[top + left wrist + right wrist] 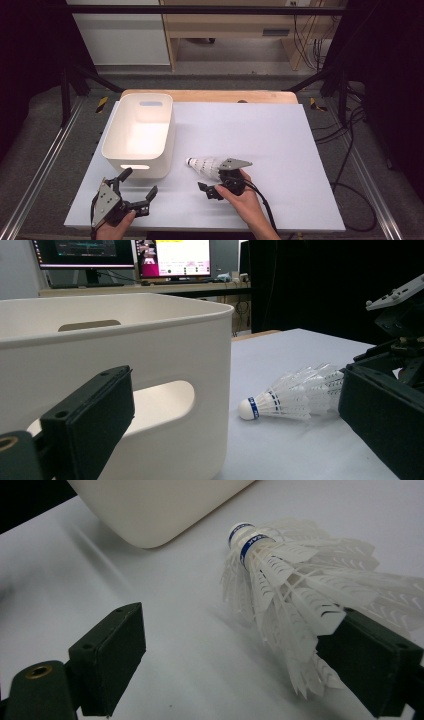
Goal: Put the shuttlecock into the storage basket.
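— Where is your right gripper (212, 181) just now?

— Low and right of centre in the high view, in my right hand (243, 197) on the white sheet (280, 150). Its jaws stand apart. In the right gripper view one jaw rises at the lower left, with bare sheet between it and the feathers, and the other sits at the lower right, right up against the skirt of the shuttlecock (300, 590). I cannot tell whether that pad actually presses on the feathers; the other one is clearly off them, so nothing is clamped.

— And the shuttlecock itself?

— It lies on its side on the sheet, just right of the white bin (140, 135), near the middle of the high view. Its cork tip with the blue band points left toward the bin, and the feathered end points toward my right gripper. In the right gripper view the tip is up near the top centre, close to the bin's rounded corner but apart from it.

— Your left gripper (137, 189)?

— Lower left of the high view, in my left hand (116, 227), jaws spread wide with nothing between them. It sits just in front of the bin's near wall, where the handle slot is. The left gripper view has that wall on the left and the shuttlecock at centre right.
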A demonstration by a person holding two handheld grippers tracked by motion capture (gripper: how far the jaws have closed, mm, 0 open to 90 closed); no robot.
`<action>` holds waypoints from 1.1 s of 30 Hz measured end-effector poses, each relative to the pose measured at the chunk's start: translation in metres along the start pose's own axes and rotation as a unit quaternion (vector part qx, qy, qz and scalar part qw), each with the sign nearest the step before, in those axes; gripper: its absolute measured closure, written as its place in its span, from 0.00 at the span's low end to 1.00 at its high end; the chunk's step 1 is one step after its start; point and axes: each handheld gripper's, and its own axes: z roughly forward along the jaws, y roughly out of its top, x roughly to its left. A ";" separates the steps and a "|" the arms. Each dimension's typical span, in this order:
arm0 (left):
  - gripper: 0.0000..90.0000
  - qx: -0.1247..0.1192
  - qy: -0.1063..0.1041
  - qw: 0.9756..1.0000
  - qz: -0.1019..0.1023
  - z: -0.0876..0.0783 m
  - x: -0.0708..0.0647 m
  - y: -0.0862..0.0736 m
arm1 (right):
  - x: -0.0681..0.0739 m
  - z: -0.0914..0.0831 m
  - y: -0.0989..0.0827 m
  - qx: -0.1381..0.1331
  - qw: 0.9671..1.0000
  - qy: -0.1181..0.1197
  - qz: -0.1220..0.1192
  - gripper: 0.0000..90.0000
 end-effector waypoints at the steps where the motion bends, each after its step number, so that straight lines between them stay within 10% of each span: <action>1: 0.02 0.000 0.000 1.000 0.000 0.000 0.000 0.000 | 0.000 0.000 0.000 0.000 1.000 0.000 0.000 0.15; 33: 0.02 0.001 0.000 1.000 -0.001 0.000 0.000 0.000 | 0.007 0.016 0.008 0.004 1.000 -0.013 -0.016 0.24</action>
